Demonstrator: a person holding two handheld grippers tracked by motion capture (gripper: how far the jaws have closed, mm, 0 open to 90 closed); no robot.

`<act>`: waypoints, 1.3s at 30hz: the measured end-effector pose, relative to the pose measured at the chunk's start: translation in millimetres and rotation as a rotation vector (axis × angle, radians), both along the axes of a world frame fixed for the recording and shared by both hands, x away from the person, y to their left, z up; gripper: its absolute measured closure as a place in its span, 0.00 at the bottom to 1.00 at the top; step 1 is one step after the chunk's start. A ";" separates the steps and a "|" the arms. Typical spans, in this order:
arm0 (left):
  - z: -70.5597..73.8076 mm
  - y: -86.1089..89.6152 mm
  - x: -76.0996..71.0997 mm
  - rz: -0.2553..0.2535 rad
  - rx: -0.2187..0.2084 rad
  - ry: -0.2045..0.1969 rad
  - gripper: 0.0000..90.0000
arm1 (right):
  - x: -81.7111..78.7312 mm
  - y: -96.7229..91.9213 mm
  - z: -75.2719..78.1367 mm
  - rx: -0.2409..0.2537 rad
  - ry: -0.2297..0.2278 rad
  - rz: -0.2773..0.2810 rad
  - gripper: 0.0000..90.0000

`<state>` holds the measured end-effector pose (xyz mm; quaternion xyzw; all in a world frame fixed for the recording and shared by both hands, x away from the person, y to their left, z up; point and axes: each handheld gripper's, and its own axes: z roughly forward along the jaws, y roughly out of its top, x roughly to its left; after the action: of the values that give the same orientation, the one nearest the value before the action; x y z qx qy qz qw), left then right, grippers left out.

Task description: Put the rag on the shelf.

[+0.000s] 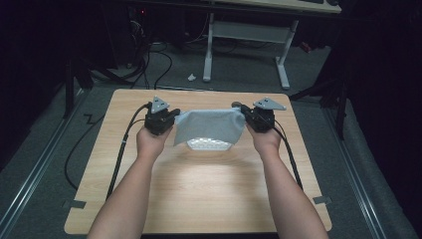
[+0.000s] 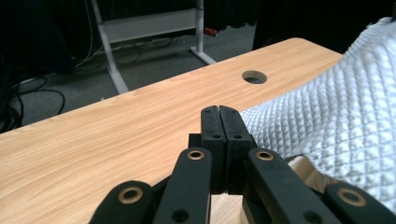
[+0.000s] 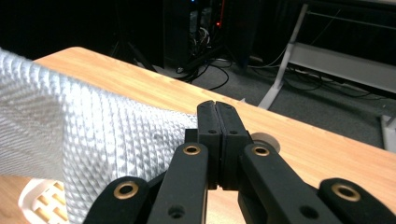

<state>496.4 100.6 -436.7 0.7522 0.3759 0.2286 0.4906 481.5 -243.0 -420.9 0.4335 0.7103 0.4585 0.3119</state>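
Observation:
A pale grey quilted cloth (image 1: 209, 124) hangs stretched between my two grippers over the far half of the wooden table (image 1: 199, 194). My left gripper (image 1: 174, 117) is shut on the cloth's left corner and my right gripper (image 1: 245, 116) on its right corner. In the left gripper view the jaws (image 2: 219, 114) are pressed together, with the cloth (image 2: 336, 121) spreading off to the right. In the right gripper view the jaws (image 3: 217, 109) are also closed, and the cloth (image 3: 93, 135) runs off to the left. A white slotted object (image 1: 209, 145) lies on the table under the cloth's lower edge, and most of it is hidden.
A round cable hole (image 2: 254, 77) sits near the table's far edge. Beyond the table stands a desk with white legs (image 1: 283, 64), with cables (image 1: 149, 64) on the grey floor. Black cables (image 1: 119, 154) trail from both grippers across the table.

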 end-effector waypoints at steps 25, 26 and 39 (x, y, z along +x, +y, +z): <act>-25.4 -8.8 -3.9 -0.044 -0.012 0.070 0.99 | -5.5 -4.5 -12.1 -0.036 0.031 -0.008 1.00; -26.4 -9.2 -4.1 -0.045 -0.009 0.071 0.99 | -5.6 -4.3 -13.3 -0.035 0.032 -0.007 1.00; -35.5 -5.5 -11.3 -0.051 -0.009 0.076 0.99 | -2.9 -6.7 -33.2 -0.014 0.076 0.014 1.00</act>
<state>485.1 95.1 -472.2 0.7673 0.3762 0.1855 0.4851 478.6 -249.7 -454.0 0.4436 0.7279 0.4388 0.2843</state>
